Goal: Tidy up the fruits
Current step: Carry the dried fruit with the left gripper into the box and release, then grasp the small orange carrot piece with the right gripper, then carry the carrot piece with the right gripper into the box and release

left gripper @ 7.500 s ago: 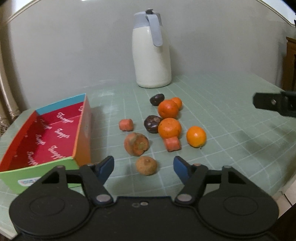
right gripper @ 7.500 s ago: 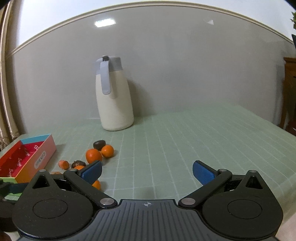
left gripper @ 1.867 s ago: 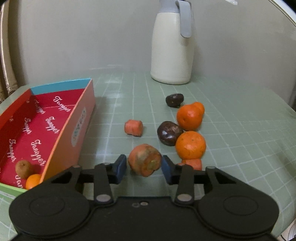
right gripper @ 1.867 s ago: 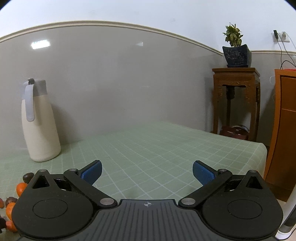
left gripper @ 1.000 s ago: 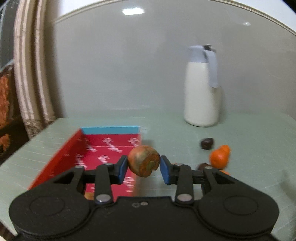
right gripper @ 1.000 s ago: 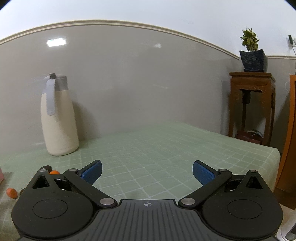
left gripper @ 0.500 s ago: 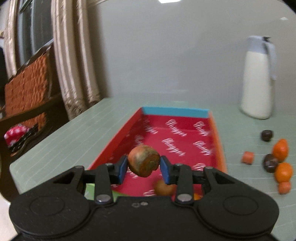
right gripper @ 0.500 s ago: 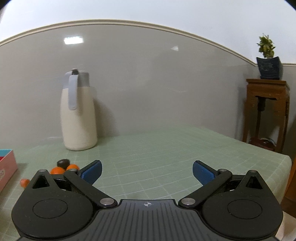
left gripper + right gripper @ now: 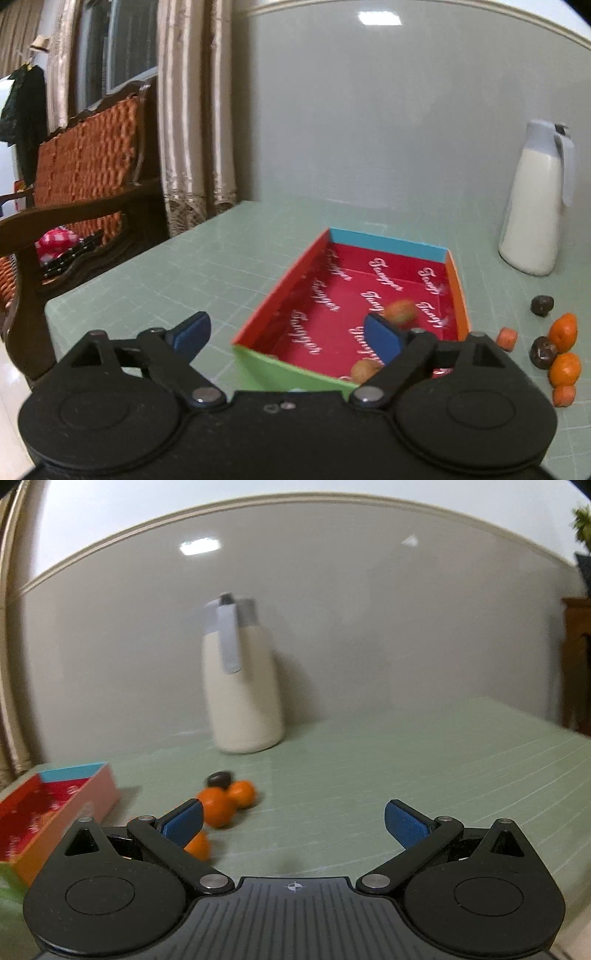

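1. The left gripper [image 9: 286, 334] stands wide open with nothing between its blue pads; its jaws have just been opening. The blotchy orange fruit [image 9: 400, 312] it carried now shows as a blurred shape over the red floor of the box [image 9: 388, 243], so I judge that drop as good as done.
2. In the box I can make out 1 more piece, a small brown fruit [image 9: 365, 370] near the green front wall. The gripper body hides that corner, so there may be more I cannot see.
3. Left on the green table [image 9: 207, 273], right of the box: 2 oranges [image 9: 563, 332], 2 dark fruits [image 9: 542, 305] and 2 small orange chunks [image 9: 506, 339], all close together.
4. The right gripper [image 9: 293, 821] is wide open and empty. It points toward the pile, with the oranges [image 9: 216, 806] just past its left finger.
5. A cream jug [image 9: 242, 686] stands behind the pile and is not part of the sorting.
6. My reading: roughly a third of the way through, with at least 6 pieces left to move; either gripper could take the next one.
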`<state>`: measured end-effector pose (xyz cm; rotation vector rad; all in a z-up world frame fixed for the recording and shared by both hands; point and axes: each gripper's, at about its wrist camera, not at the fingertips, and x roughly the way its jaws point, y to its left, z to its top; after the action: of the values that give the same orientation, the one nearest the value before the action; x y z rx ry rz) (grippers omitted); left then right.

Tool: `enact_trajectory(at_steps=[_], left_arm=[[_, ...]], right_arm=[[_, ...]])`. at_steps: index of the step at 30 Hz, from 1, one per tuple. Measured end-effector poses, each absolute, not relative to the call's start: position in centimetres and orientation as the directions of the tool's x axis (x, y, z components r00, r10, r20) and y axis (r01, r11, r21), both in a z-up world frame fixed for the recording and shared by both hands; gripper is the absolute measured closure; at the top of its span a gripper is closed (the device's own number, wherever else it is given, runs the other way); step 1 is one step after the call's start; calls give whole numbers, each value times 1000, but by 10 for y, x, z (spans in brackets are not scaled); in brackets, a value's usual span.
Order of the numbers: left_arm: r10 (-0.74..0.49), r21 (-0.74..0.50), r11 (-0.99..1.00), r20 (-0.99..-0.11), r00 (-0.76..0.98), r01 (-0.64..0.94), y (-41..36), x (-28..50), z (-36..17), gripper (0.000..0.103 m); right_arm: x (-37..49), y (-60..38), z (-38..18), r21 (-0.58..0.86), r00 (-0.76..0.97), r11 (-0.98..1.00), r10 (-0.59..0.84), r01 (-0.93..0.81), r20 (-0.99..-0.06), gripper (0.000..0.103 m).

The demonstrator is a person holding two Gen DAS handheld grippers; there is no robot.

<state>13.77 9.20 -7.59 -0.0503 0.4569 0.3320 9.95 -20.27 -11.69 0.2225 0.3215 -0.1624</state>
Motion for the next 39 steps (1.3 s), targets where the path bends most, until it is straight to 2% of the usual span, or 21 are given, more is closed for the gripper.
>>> enact_trajectory(at_steps=[7, 13, 15, 17, 21, 22, 23, 25, 28, 31, 36, 39], left_arm=[[362, 25, 921, -423, 831, -388, 114, 120, -85, 14], [388, 5, 903, -441, 810, -430, 132, 116, -88, 14], [394, -2, 898, -445, 805, -440, 136, 115, -89, 14], [396, -7, 894, -451, 800, -448, 139, 114, -89, 14], [401, -11, 891, -450, 798, -453, 143, 112, -90, 14], [401, -11, 891, -449, 799, -454, 144, 112, -89, 14], [401, -10, 891, -448, 799, -453, 144, 112, -89, 14], [402, -8, 892, -448, 799, -453, 144, 112, -90, 13], [399, -10, 893, -449, 800, -451, 144, 112, -90, 13], [399, -9, 893, -449, 799, -450, 144, 112, -90, 13], [404, -18, 887, -455, 793, -462, 147, 111, -91, 11], [418, -13, 880, -455, 787, -475, 150, 110, -92, 10]], right_arm=[[121, -180, -125, 175, 913, 979, -26, 106, -406, 0], [130, -155, -130, 143, 907, 988, 4, 62, -422, 0], [132, -149, -131, 128, 905, 991, 9, 50, -426, 8], [136, -142, -133, 102, 897, 994, 12, 37, -442, 29], [145, -136, -139, 119, 875, 993, 40, 20, -483, 30], [145, -134, -140, 116, 872, 993, 45, 14, -488, 34], [147, -132, -140, 114, 869, 993, 54, 3, -493, 47], [149, -130, -142, 127, 855, 992, 79, -16, -513, 60], [154, -131, -147, 139, 841, 990, 75, 1, -535, 63], [154, -129, -148, 117, 844, 993, 60, 3, -532, 80], [150, -129, -148, 130, 852, 991, 84, -18, -517, 80], [144, -127, -141, 159, 874, 986, 128, -59, -469, 80]])
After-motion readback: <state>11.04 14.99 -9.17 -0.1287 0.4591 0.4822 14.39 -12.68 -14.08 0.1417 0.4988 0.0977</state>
